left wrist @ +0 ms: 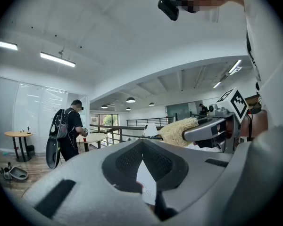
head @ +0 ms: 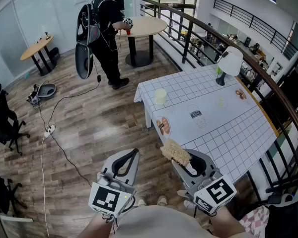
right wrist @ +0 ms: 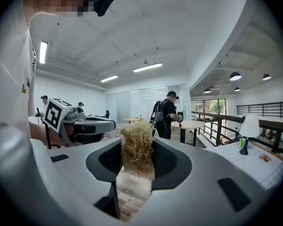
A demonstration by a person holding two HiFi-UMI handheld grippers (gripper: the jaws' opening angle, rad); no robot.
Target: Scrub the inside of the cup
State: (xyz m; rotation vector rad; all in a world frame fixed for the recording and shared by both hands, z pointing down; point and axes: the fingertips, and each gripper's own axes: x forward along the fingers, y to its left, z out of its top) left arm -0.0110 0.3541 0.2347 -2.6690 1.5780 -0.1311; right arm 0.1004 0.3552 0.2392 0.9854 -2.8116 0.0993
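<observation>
- Closest to me, my left gripper [head: 135, 152] has its jaws meeting at the tips, with nothing between them.
- Beside it, my right gripper [head: 185, 161] is clamped on a straw-coloured bristly scrub brush [head: 175, 151], whose shaggy head pokes out past the jaws.
- Farther off, the pale translucent plastic cup [head: 160, 96] stands upright near the corner of the white grid-patterned desk [head: 238, 133], well apart from both grippers.

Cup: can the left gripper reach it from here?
Probably not yet. The cup stands near the far left corner of the table, while the left gripper hangs over the floor short of it. Nothing blocks the path.
</observation>
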